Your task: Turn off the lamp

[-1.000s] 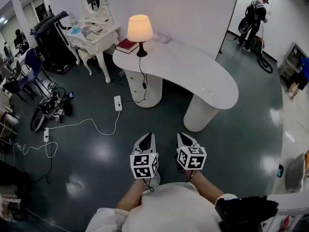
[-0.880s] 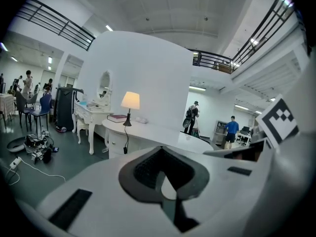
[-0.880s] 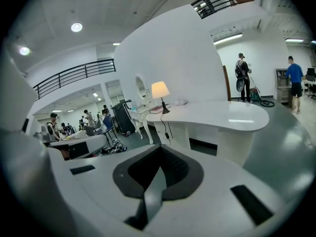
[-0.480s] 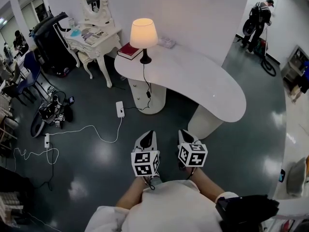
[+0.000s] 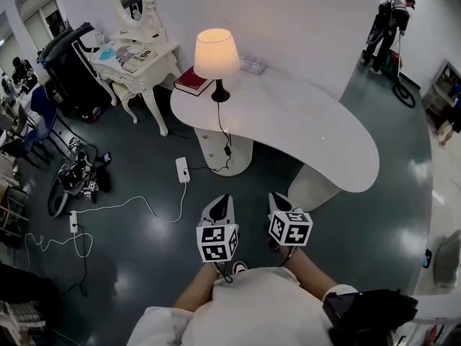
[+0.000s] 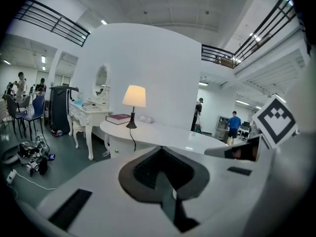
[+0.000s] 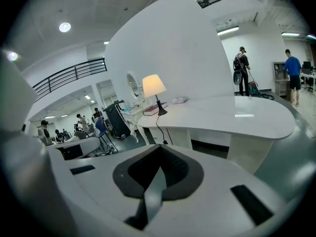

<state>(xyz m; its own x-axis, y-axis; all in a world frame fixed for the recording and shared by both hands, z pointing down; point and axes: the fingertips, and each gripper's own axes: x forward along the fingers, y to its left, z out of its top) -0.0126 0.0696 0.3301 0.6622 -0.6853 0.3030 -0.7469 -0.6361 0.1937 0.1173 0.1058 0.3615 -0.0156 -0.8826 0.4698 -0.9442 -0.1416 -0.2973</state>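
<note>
The lamp (image 5: 216,52) with a cream shade and a black stem glows at the left end of the white curved table (image 5: 310,125). Its black cord hangs over the table edge with a small inline switch (image 5: 227,150) and runs to a white power strip (image 5: 183,169) on the floor. My left gripper (image 5: 219,206) and right gripper (image 5: 282,202) are held side by side over the dark floor, well short of the table, both shut and empty. The lamp (image 6: 134,97) shows far ahead in the left gripper view, and the lamp (image 7: 154,86) shows likewise in the right gripper view.
A red book (image 5: 193,81) lies beside the lamp. A white dressing table (image 5: 137,56) with an oval mirror stands to the left. Cables and bags (image 5: 72,179) litter the floor at the left. A person (image 5: 392,20) stands at the far right.
The table and lamp have drawn nearer and sit lower in the head view. Both grippers keep their place in front of me, still shut.
</note>
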